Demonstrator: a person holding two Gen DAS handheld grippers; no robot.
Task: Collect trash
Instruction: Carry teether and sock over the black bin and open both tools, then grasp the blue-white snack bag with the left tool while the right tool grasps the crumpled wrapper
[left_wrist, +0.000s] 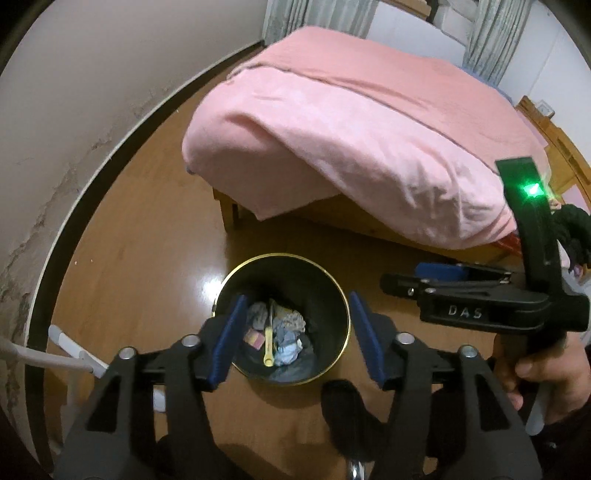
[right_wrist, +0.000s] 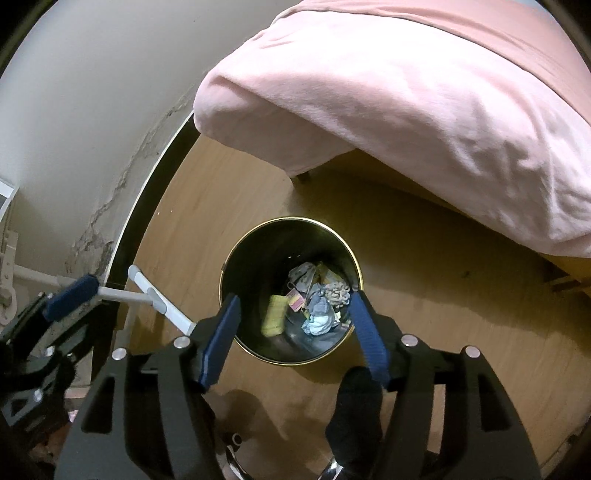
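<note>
A round black trash bin with a gold rim (left_wrist: 341, 306) stands on the wooden floor below both grippers; it also shows in the right wrist view (right_wrist: 236, 266). Inside lie crumpled paper (left_wrist: 290, 349), a yellow pen-like stick (left_wrist: 268, 343) and small wrappers; in the right wrist view a yellow object (right_wrist: 274, 314) looks blurred inside the bin beside crumpled paper (right_wrist: 319, 319). My left gripper (left_wrist: 297, 336) is open and empty over the bin. My right gripper (right_wrist: 293, 332) is open and empty over the bin; it also shows at the right in the left wrist view (left_wrist: 424, 278).
A bed with a pink blanket (left_wrist: 351, 122) stands just behind the bin, overhanging its wooden frame (left_wrist: 229, 210). A white wall with a dark skirting board (left_wrist: 74, 221) runs on the left. A white metal stand foot (right_wrist: 159, 299) lies on the floor left of the bin.
</note>
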